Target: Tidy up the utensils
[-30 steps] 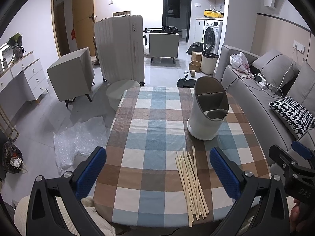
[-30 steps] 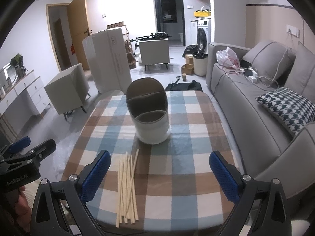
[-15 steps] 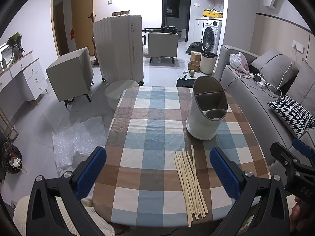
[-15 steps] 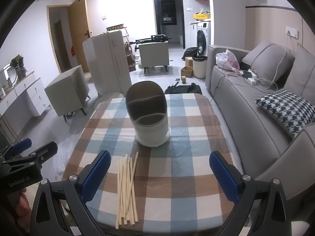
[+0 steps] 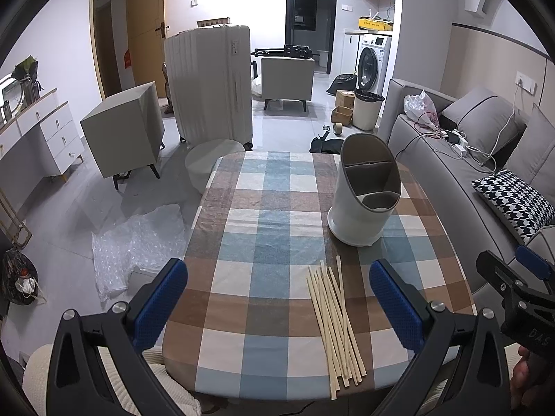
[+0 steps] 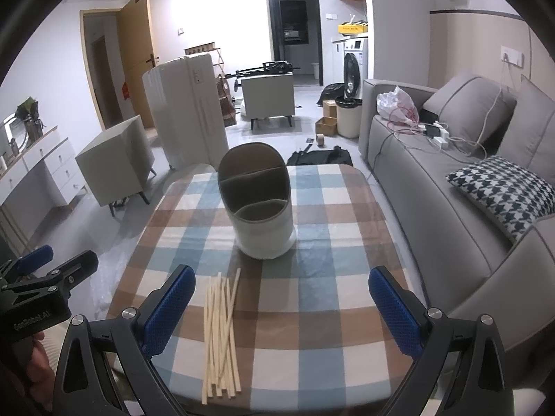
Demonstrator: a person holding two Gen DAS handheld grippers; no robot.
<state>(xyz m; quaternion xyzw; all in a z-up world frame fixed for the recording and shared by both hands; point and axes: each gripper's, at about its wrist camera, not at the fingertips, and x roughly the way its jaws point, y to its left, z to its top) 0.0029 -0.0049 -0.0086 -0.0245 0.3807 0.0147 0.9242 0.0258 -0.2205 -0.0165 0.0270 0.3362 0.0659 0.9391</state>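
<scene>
Low over the table's (image 5: 267, 208) near edge, left tool (image 5: 277, 306) and right tool (image 6: 282, 306) level, both spread wide, empty

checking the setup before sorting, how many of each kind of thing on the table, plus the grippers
utensil holder: 1
chopstick pile: 1 (the sticks overlap too much to count singly)
grippers: 2 (left gripper, right gripper, both open)
total: 4
</scene>
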